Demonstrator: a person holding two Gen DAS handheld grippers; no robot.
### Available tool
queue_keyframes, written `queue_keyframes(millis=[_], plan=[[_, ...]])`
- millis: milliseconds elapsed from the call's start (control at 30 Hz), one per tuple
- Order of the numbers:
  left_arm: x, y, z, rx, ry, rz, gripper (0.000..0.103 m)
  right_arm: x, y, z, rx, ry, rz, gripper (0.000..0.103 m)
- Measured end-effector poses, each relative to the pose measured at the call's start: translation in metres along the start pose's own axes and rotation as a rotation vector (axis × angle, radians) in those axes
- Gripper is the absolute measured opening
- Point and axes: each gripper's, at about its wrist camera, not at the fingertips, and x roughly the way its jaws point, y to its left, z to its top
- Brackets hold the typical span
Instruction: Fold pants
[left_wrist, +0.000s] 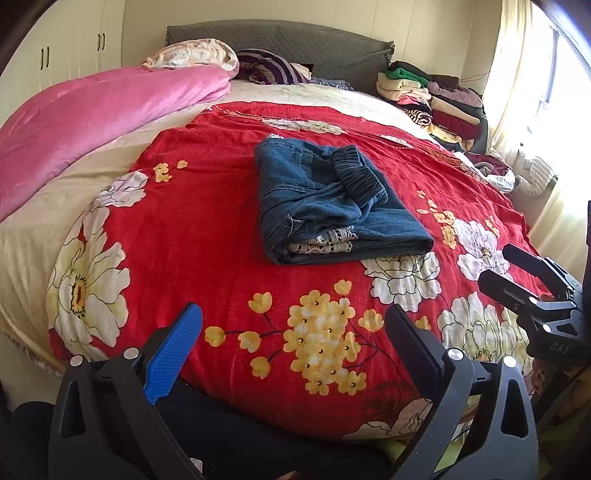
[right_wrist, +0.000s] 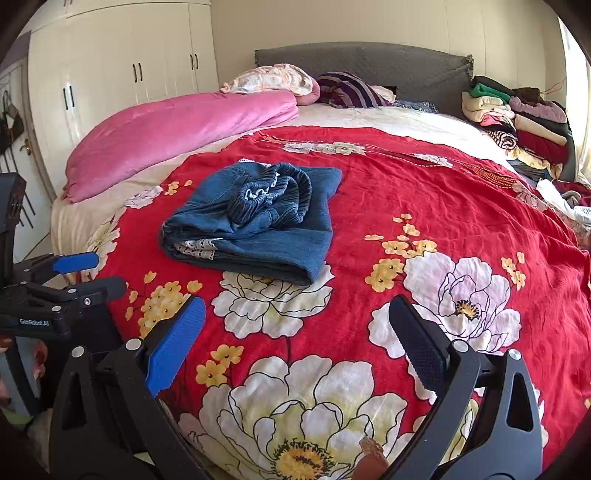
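Blue denim pants (left_wrist: 332, 206) lie folded into a compact bundle on the red floral bedspread (left_wrist: 207, 229), elastic waistband on top and a strip of white lace showing at the near fold. The right wrist view shows the same bundle (right_wrist: 258, 225) left of centre. My left gripper (left_wrist: 295, 325) is open and empty, hanging over the bed's near edge well short of the pants. My right gripper (right_wrist: 297, 310) is also open, holding nothing, and back from the pants. Each gripper shows in the other's view: the right one (left_wrist: 498, 264) at the right edge, the left one (right_wrist: 107, 273) at the left edge.
A rolled pink quilt (left_wrist: 103, 110) lies along the bed's left side. A stack of folded clothes (left_wrist: 436, 99) sits at the far right by the grey headboard (left_wrist: 280, 40). A striped garment (left_wrist: 269, 68) lies near the pillows. White wardrobes (right_wrist: 122, 66) stand left, a curtained window (left_wrist: 524, 74) right.
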Motion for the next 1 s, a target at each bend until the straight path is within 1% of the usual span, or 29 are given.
queue_keyframes(millis=[333,1000], plan=[[-0.0019,0.0016,0.0006,-0.006,0.003,0.015,0.099,-0.001,-0.0024,0.0008,0.003,0.0,0.001,0.094],[-0.0026,0.0016,0.0012,-0.005,0.005,0.013,0.099,-0.0019,-0.0023,0.001,0.001,-0.003,-0.007,0.094]])
